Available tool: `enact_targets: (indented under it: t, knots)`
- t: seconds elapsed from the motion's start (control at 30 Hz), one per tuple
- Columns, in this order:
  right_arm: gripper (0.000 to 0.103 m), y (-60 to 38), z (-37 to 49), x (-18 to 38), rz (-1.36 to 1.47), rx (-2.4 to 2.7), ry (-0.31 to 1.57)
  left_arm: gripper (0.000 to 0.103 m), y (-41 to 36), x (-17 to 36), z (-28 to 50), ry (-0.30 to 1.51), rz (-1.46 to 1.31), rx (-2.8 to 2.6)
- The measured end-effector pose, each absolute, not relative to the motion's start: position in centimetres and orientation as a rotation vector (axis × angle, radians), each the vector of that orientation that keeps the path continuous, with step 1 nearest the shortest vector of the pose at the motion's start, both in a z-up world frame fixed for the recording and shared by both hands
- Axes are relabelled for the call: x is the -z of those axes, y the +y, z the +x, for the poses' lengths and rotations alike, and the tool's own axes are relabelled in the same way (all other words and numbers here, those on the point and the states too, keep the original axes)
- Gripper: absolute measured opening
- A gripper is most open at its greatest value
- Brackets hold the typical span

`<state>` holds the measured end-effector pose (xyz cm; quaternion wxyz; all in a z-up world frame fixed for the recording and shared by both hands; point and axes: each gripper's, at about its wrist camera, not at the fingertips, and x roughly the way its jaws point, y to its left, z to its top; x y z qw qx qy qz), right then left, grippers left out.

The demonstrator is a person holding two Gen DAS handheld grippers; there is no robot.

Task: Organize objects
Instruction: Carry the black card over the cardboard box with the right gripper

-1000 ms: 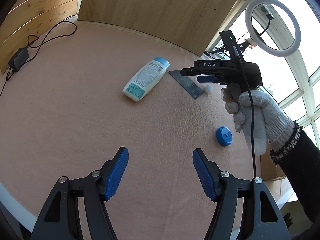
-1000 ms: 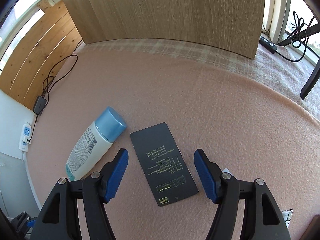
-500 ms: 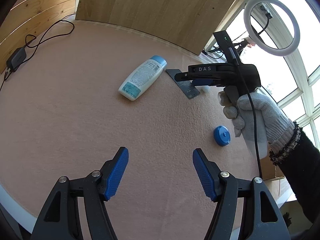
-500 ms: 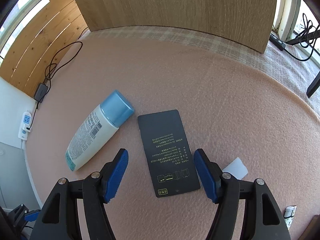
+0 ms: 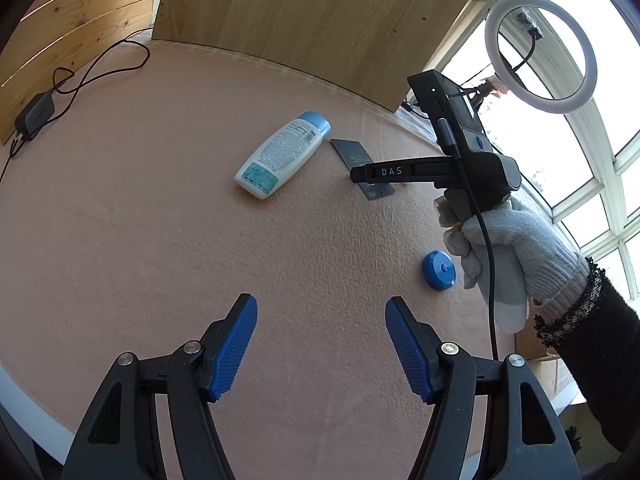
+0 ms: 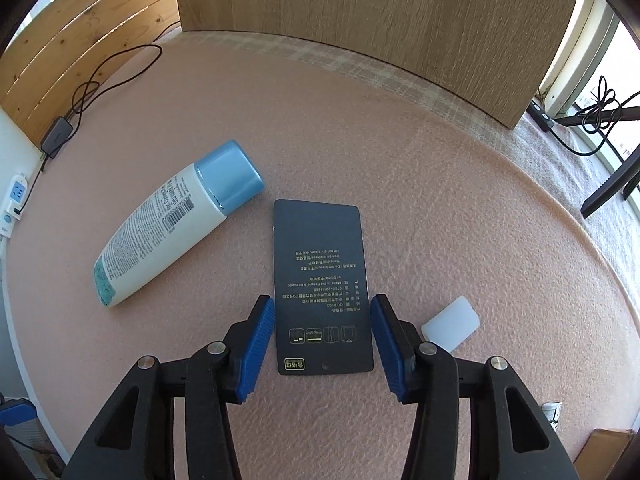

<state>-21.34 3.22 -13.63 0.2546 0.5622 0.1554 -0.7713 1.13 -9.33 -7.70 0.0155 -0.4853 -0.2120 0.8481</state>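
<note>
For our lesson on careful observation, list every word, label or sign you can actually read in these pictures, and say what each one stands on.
"DAS": white letters on the side of the right gripper.
"Made in the People's Republic of China": seen upside down on the dark card; its other small print and gold icons are too small to read.
White bottle: a barcode and dense print, too blurred to read.
Blue round disc: no text visible.
</note>
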Motion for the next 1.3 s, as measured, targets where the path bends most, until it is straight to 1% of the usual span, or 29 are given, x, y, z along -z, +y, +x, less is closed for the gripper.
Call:
enact_targets:
  t: [0.27,0.37,0.7,1.03,1.3]
  knots:
    - [0.045,5.1,-18.1,13.4,1.51,2.106,0.397,0.07,-7.7,7.3,1.0,-0.594,-1.505,-2.639]
    - [0.045,5.4,-16.8,13.1,1.505,2.117,0.36,0.07,-6.8,6.9,0.9,-0.561,-1.502,-2.641]
    - [0.045,9.5,-12.7,9.1,1.411,2.196,0.293,0.07,-3.4,5.5,0.7,-0.426,-1.473,-2.652]
    - [0.045,17.5,-9.0,4.9,1.358,2.323,0.169,0.07,0.7,5.2,-0.3,-0.356,-1.439,-2.591]
    - [0.045,26.0,-6.3,3.3,1.381,2.477,0.084,0.07,4.3,5.6,-1.3,-0.313,-1.431,-2.52]
